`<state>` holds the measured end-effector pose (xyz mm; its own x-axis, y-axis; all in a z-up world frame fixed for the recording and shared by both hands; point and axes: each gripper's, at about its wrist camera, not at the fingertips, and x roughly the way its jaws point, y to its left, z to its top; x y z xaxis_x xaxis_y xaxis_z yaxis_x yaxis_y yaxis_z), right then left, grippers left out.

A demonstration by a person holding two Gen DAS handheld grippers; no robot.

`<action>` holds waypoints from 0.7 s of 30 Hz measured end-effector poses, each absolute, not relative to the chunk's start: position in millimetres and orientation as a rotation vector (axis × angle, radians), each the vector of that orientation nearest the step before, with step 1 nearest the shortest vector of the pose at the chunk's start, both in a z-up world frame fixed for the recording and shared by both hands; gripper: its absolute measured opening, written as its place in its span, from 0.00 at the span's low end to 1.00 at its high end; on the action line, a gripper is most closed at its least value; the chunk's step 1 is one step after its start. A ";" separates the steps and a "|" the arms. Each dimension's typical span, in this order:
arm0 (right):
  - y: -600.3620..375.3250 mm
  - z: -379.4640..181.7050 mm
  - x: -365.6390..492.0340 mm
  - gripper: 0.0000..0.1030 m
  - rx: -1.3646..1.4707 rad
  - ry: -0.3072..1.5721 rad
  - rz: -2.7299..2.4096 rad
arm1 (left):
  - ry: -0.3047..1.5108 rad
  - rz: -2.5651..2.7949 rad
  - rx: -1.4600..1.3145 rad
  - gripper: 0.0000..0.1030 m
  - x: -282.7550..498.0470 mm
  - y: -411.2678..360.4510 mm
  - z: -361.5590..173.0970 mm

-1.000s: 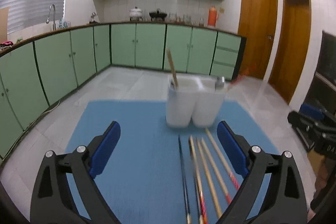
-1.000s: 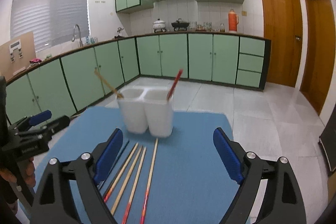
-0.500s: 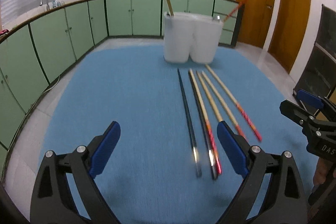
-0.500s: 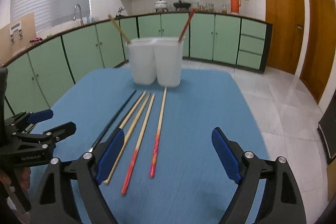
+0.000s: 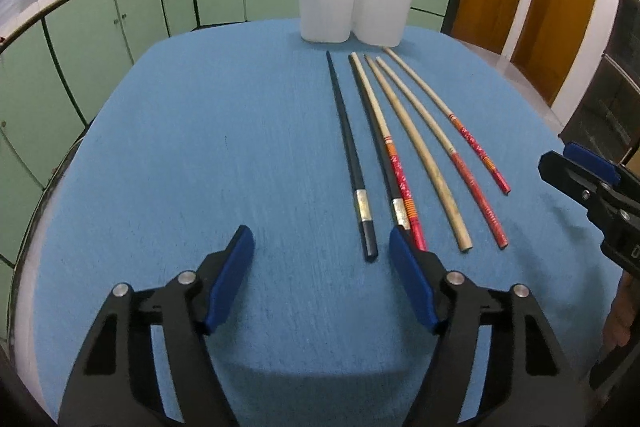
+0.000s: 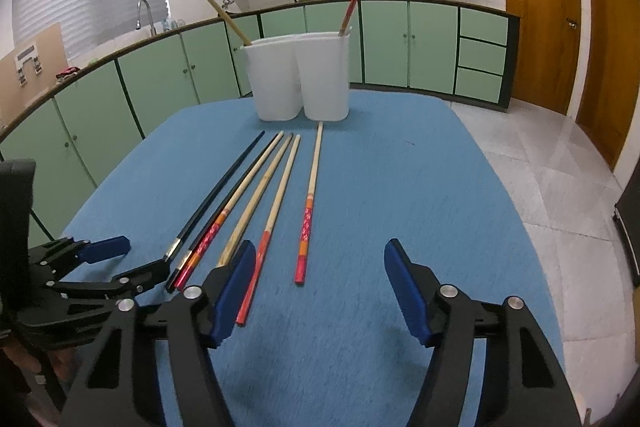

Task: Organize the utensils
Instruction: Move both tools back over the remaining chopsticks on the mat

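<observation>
Blue cloth covered the bench (image 5: 200,147), and a white two-compartment holder (image 5: 356,7) was stood at its far edge. Six chopsticks (image 5: 400,147) were laid side by side just in front of the holder, their long axes run from the holder toward the cameras, thin tips pointed at it and decorated ends turned away. Two were black, one plain wood, three red-ended. One wooden chopstick (image 6: 228,19) was leaned in the holder's left compartment, one red chopstick (image 6: 352,3) in the right. The left tongs (image 5: 322,275) and right tongs (image 6: 320,287) were held with jaws parted, just narrowed, nothing gripped, near the chopsticks' decorated ends.
</observation>
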<state>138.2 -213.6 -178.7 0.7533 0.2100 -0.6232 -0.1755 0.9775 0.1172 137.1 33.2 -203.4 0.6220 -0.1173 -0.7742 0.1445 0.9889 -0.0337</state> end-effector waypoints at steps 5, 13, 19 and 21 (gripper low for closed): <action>-213.7 -182.7 137.6 0.61 0.057 0.698 0.214 | 0.884 -0.136 0.037 0.60 136.3 30.8 -204.4; -216.2 -190.4 139.0 0.51 0.069 0.725 0.224 | 0.875 -0.162 0.049 0.36 133.7 21.5 -203.6; -210.9 -195.3 139.9 0.44 0.065 0.748 0.243 | 0.869 -0.165 0.045 0.22 133.7 20.4 -203.6; -207.5 -197.4 141.0 0.38 0.058 0.760 0.252 | 0.871 -0.162 0.035 0.20 134.6 21.3 -203.6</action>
